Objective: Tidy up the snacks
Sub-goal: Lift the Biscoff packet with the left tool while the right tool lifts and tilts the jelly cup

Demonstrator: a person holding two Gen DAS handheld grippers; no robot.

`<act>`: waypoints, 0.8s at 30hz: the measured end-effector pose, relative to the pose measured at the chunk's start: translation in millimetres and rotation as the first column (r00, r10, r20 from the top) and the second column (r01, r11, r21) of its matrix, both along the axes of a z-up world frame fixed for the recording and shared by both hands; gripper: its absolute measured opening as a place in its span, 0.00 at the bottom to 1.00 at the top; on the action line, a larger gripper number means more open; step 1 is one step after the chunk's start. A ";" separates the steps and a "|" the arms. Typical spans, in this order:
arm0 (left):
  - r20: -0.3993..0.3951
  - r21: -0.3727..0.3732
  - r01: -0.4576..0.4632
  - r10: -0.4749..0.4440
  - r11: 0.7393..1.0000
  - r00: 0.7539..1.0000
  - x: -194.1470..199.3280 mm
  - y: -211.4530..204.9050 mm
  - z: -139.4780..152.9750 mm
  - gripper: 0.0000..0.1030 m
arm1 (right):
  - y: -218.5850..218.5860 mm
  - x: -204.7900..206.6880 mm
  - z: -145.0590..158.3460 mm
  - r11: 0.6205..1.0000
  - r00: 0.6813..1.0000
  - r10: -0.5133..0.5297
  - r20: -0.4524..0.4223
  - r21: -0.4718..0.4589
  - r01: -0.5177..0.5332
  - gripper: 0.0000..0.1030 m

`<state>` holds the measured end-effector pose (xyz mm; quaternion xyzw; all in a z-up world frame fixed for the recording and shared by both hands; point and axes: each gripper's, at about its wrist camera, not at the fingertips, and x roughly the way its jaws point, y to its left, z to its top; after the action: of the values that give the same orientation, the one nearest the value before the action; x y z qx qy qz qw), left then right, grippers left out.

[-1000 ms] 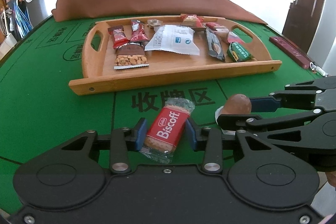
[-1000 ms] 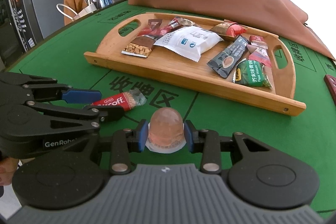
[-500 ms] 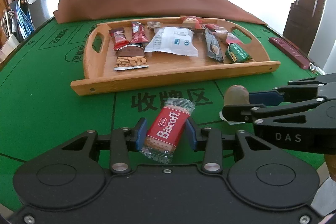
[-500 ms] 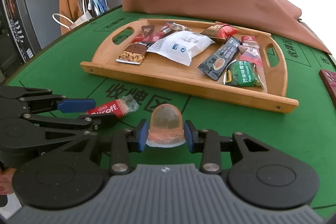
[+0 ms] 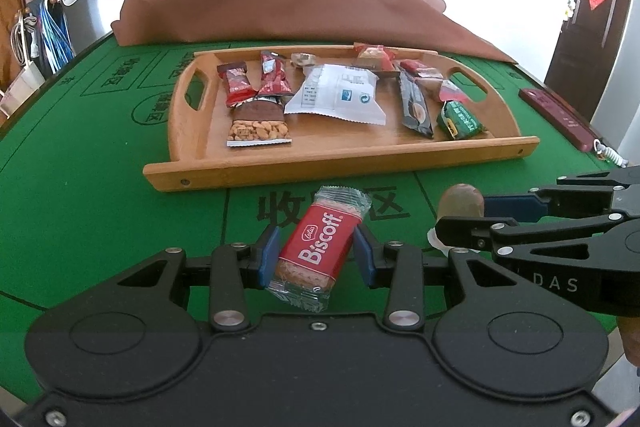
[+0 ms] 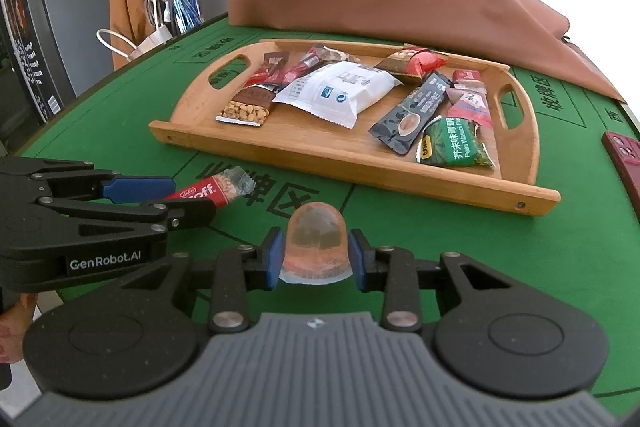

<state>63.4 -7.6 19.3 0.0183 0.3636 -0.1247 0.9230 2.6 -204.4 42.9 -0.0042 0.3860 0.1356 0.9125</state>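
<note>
Left hand-held gripper [image 5: 316, 257] grasps Biscoff packet [image 5: 320, 247] | right hand-held gripper [image 6: 316, 253] closing, pads pressing jelly cup [image 6: 316, 241] | wooden tray [image 5: 320, 163] at 12 o'clock on green surface [image 5: 80, 155]

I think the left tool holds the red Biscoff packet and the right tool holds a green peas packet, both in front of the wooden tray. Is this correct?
Not quite. The right tool holds a translucent jelly cup, not a green packet; the right wrist view shows this. The green peas packet lies in the wooden tray. The left tool does hold the red Biscoff packet, and both are in front of the tray.
</note>
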 end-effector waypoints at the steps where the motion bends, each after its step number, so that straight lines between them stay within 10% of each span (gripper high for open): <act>1: 0.003 0.000 0.000 0.000 1.000 1.000 0.3 -0.2 1.1 0.37 | -0.6 -0.1 0.7 1.000 1.000 -0.001 0.002 0.002 0.001 0.38; 15: 0.046 -0.024 -0.029 0.031 0.999 0.998 18.2 4.4 21.6 0.37 | -5.9 7.3 21.4 0.999 0.997 -0.033 0.070 0.001 0.033 0.17; 24: 0.019 -0.021 -0.041 0.042 0.999 0.999 19.5 6.7 13.2 0.37 | -7.9 10.6 1.8 0.999 1.000 -0.028 0.014 -0.019 0.028 0.43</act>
<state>82.9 -0.8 32.5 0.0026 0.3535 -0.1089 0.9291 13.2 -212.3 44.7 -0.0084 0.3808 0.1191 0.9169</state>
